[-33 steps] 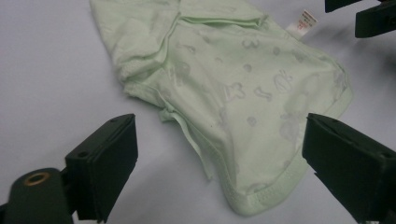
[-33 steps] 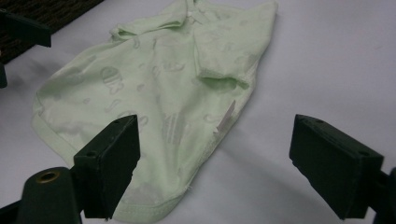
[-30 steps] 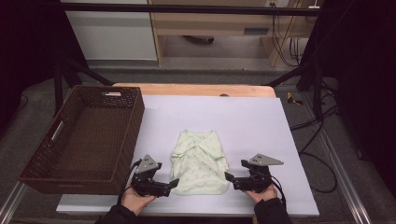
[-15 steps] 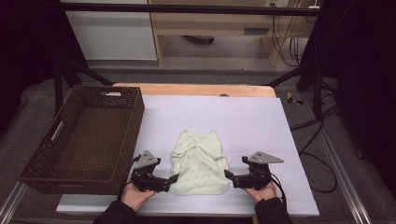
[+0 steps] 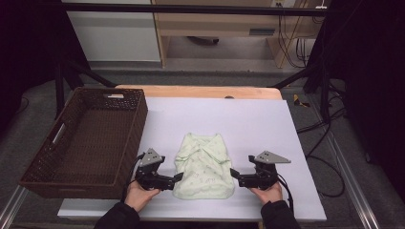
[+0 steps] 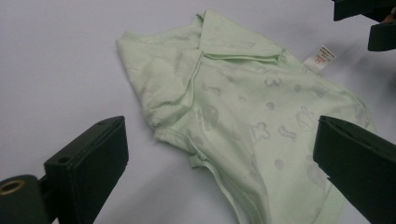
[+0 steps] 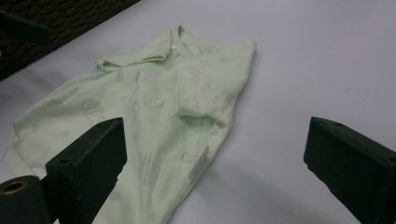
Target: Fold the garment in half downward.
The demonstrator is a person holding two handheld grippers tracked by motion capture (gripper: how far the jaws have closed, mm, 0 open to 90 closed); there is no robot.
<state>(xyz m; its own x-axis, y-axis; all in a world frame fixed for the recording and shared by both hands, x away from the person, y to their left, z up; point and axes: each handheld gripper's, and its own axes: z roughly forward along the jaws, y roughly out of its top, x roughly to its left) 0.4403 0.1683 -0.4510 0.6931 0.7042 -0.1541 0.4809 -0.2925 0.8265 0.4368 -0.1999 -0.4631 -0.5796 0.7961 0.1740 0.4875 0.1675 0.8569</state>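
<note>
Garment (image 5: pixel 204 166): pale green baby top with a faint print, folded, lying flat on the near middle of the white table (image 5: pixel 248 124).
Left gripper (image 5: pixel 177 177): just beside the garment's left edge, jaws spread wide, nothing between the pads.
Right gripper (image 5: pixel 234 174): just beside the right edge, jaws have just been opening, now wide and empty.
Tag (image 6: pixel 319 58): white, at the garment's edge.
Basket (image 5: pixel 45 179): brown wicker, at the table's left.

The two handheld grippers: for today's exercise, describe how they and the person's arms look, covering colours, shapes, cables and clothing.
Both the left gripper and the right gripper are black, with blocky rectangular jaws. Each carries a grey three-cornered plate on top and trails a black cable. A brass-coloured ring shows beside one jaw in each gripper view. The person wears dark sleeves.
</note>
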